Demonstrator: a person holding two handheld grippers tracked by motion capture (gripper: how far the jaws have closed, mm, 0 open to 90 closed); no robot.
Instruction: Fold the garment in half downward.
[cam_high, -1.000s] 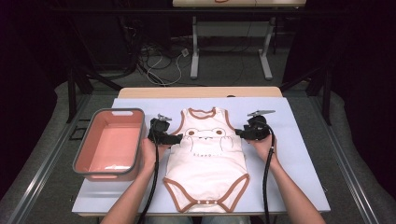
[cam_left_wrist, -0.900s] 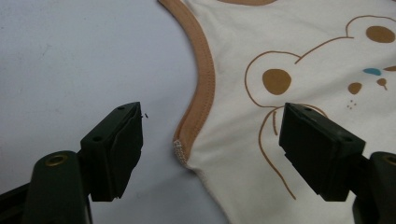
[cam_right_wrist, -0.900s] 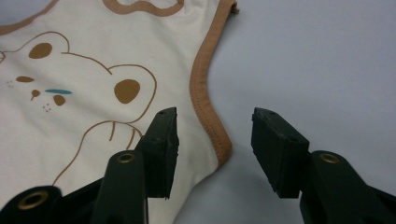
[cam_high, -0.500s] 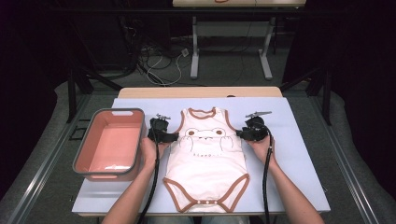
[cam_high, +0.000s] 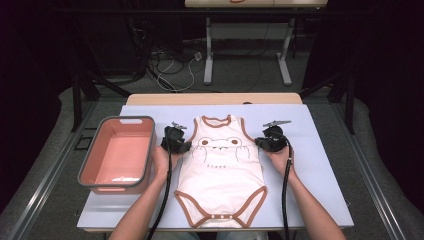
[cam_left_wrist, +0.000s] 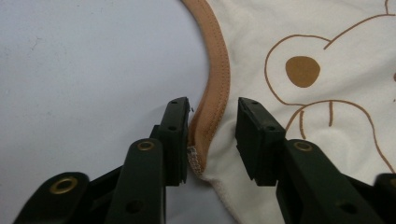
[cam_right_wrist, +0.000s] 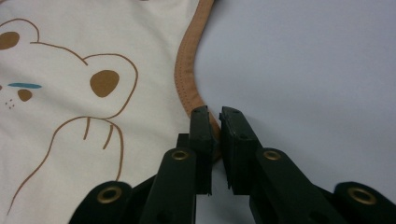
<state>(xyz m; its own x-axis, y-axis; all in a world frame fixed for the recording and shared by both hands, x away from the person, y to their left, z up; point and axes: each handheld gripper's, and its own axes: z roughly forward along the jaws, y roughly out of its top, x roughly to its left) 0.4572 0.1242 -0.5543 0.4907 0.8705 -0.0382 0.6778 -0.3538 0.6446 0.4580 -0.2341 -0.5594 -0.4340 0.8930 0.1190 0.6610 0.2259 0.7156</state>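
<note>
A cream baby bodysuit (cam_high: 222, 175) with brown trim and a bear print lies flat on the pale mat. My left gripper (cam_high: 184, 148) is at its left armhole. In the left gripper view the jaws (cam_left_wrist: 212, 106) have just been closing. They straddle the brown trim (cam_left_wrist: 215, 70), one pad touching it and a gap left to the other. My right gripper (cam_high: 259, 145) is at the right armhole. Its jaws (cam_right_wrist: 215, 112) have just been closing too and now pinch the trim's edge (cam_right_wrist: 186, 70).
A pink bin with a grey rim (cam_high: 92, 161) stands on the left of the mat, close to my left hand. Bare mat (cam_high: 320, 165) lies right of the bodysuit. Table legs and cables are on the floor beyond the far edge.
Both hands have stayed at the armholes. Each gripper's jaws have narrowed on the garment's edge.
</note>
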